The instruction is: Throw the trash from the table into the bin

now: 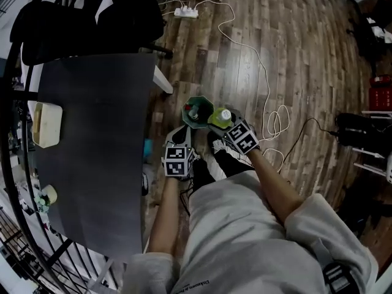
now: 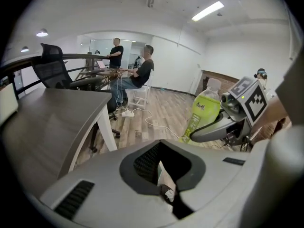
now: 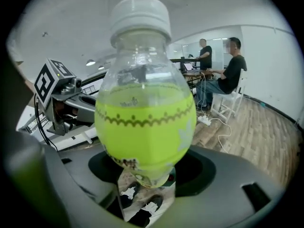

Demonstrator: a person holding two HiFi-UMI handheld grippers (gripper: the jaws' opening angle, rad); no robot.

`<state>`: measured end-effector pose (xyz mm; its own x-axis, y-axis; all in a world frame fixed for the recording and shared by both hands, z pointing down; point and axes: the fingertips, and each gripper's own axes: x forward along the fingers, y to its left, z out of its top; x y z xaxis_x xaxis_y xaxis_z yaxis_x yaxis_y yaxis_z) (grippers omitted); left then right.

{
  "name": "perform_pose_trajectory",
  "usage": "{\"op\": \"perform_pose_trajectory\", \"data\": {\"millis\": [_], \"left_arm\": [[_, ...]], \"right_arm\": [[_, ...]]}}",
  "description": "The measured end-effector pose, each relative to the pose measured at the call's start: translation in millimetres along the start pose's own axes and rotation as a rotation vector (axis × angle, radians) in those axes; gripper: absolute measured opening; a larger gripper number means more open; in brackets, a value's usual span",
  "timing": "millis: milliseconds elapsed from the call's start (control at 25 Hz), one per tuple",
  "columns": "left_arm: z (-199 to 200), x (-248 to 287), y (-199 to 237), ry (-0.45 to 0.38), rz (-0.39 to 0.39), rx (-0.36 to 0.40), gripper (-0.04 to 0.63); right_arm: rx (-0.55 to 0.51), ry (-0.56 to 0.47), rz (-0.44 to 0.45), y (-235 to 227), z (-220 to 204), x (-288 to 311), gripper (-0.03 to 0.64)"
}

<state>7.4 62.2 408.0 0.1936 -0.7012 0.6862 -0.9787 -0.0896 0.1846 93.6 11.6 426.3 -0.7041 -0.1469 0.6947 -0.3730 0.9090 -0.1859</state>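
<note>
The right gripper (image 1: 226, 122) has its jaws spread wide around a plastic bottle (image 3: 145, 113) and clamped on it. The bottle is filled with yellow-green liquid and topped with a white cap (image 3: 141, 14), and in the right gripper view its body fills the dark recess between the two grey jaws. From the head view the bottle sits low over the wooden floor (image 1: 294, 54), just beside the right rim of the green bin (image 1: 197, 101), which stands on the floor near the table's corner. Something pale already lies inside the bin, too small to tell what. The left gripper (image 1: 179, 136) hangs beside the right one, on the bin's near side. Its jaws are drawn together with only a narrow slit between them and nothing gripped. Its own view looks past them to the bottle and the other gripper's marker cube (image 2: 251, 98). The dark grey table (image 1: 98, 164) lies to the left and carries a pale rectangular container (image 1: 47, 124) and, nearer the person, a small round item (image 1: 49, 195). A black chair (image 1: 79, 23) stands at the table's far end, and a white power strip (image 1: 185, 12) with a long cable (image 1: 263, 90) trails across the boards. In the background of both gripper views two people are at a desk — one seated (image 2: 142, 75), one standing (image 2: 115, 51).
</note>
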Motion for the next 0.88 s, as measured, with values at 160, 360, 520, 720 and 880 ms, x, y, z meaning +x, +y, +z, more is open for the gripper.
{"op": "perform_pose_trajectory", "data": {"millis": [160,360,520,720,880], "left_arm": [[-26.0,8.3,17.2,0.034,-0.007,-0.030,0.028],[-53.6,24.9,11.7,0.065,-0.070,-0.059,0.028],[-58.0,54.6,5.8,0.083,-0.120,0.003,0.028],[-69.6,83.8,12.1,0.119,-0.164,0.082,0.028],[-86.3,97.2,23.2,0.145,-0.153,0.082,0.028]], "right_arm": [[0.068,0.048,-0.032,-2.0,-33.0,4.1,0.310],[0.154,0.083,-0.018,9.6,-59.3,19.4,0.311],[0.078,0.090,0.031,17.3,-59.4,47.3,0.311],[-0.055,0.120,0.112,25.9,-64.7,87.0,0.311],[-0.040,0.109,0.121,14.4,-73.8,111.1,0.311]]}}
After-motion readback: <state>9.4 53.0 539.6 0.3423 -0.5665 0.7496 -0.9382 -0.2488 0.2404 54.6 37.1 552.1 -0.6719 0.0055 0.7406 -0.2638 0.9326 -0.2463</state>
